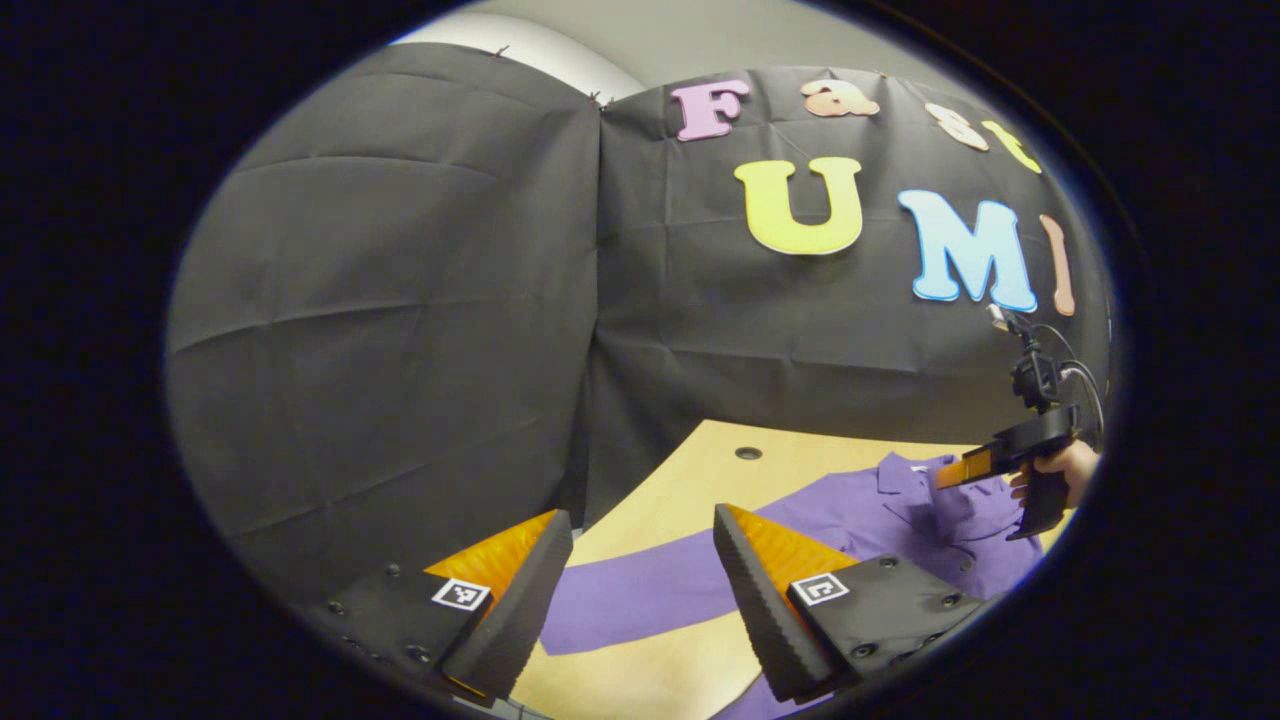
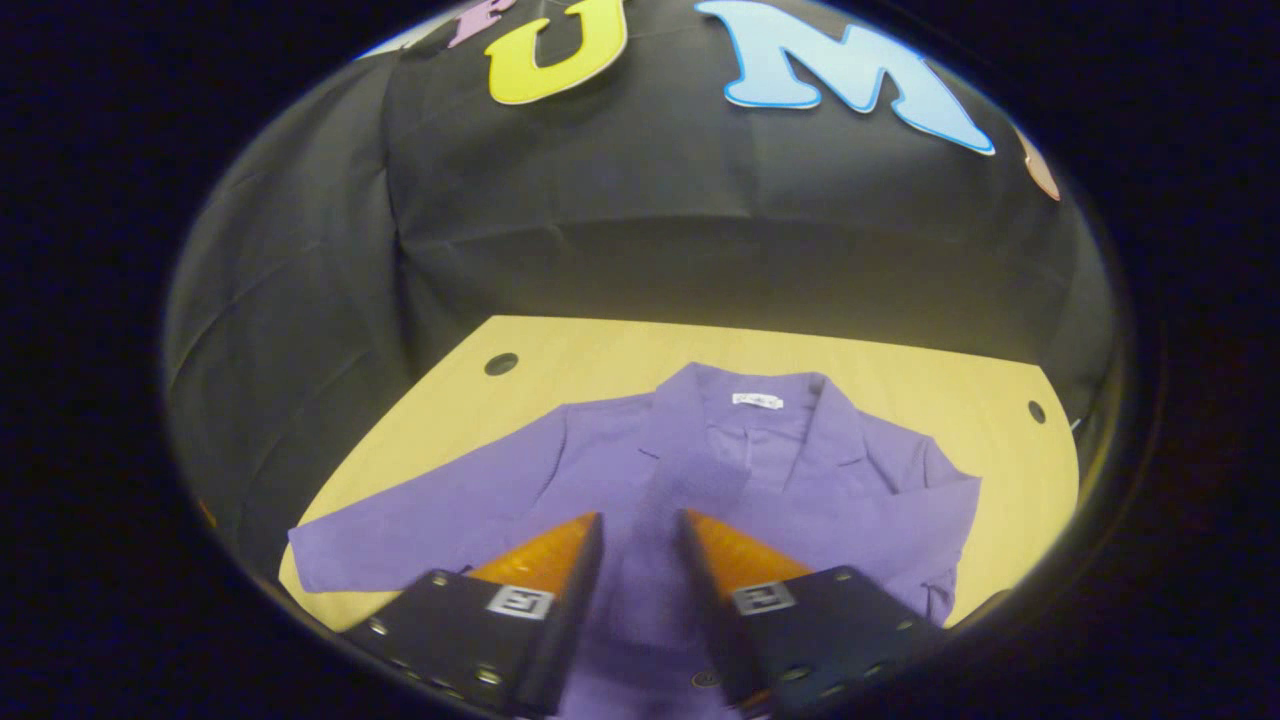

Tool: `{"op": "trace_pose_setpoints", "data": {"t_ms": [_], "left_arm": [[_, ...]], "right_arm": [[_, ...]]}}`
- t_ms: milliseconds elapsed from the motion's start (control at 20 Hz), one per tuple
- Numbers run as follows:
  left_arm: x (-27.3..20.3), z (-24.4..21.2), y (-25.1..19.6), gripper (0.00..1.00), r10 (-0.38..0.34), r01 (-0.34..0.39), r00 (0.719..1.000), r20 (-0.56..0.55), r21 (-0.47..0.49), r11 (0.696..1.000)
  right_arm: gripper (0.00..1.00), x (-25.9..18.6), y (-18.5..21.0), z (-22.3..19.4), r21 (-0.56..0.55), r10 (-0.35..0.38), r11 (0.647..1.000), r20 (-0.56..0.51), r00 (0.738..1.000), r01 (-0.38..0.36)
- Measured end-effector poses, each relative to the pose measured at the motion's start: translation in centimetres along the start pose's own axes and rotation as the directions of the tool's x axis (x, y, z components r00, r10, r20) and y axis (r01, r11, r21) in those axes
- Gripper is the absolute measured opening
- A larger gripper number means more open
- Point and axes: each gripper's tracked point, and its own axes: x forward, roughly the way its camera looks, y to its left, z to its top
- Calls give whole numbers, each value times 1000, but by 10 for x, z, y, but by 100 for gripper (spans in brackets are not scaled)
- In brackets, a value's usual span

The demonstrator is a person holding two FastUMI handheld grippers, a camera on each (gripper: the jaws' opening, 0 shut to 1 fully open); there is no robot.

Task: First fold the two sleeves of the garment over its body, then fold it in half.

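Observation:
A purple collared jacket point(image 2: 800, 470) lies flat on the wooden table point(image 2: 600, 350), collar toward the wall. One long sleeve point(image 2: 420, 520) stretches out sideways; in the left gripper view that sleeve point(image 1: 650, 585) runs under my left gripper point(image 1: 640, 520), which hangs open above it. The sleeve on the other side looks folded in at the shoulder point(image 2: 950, 490). My right gripper point(image 2: 642, 520) hovers over the jacket's body, jaws a narrow gap apart with purple cloth seen through the gap. From the left gripper view, the right gripper point(image 1: 950, 472) is over the collar area.
A hand point(image 1: 1065, 465) holds the right gripper, with a cable behind it. The table has small round holes point(image 2: 501, 363) point(image 2: 1036, 411) near its far corners. Black cloth walls stand close behind the table and along its side. Bare wood lies beyond the collar.

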Motion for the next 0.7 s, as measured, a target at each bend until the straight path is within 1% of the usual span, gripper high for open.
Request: {"op": "trace_pose_setpoints", "data": {"t_ms": [50, 100, 150, 300, 400, 550, 700], "left_arm": [[3, -5, 0, 94, 1, -1, 1000, -6, -2, 1000], [5, -9, 1, 94, 2, -3, 1000, -14, -5, 1000], [8, -13, 1, 94, 4, -4, 1000, -23, -8, 1000], [20, -36, 7, 94, 25, -27, 998, -59, -27, 999], [32, -60, 19, 94, 74, -78, 993, -95, -33, 996], [49, -101, 48, 94, 163, -173, 968, -191, -39, 984], [62, -135, 72, 94, 209, -242, 933, -292, -81, 967]], "right_arm": [[75, -4, -2, 4, -17, -11, 1000, 18, 1000, 12], [90, -7, -3, 4, -28, -24, 999, 30, 999, 24], [92, -12, -5, 4, -32, -31, 999, 34, 999, 32], [92, -25, -2, 0, -10, -21, 1000, 28, 999, 22], [92, -38, 1, -3, -2, -13, 1000, 27, 1000, 13], [92, -61, 3, -7, -10, -11, 1000, 29, 1000, 12], [92, -87, 7, -14, -16, -3, 1000, 32, 999, 4]]}}
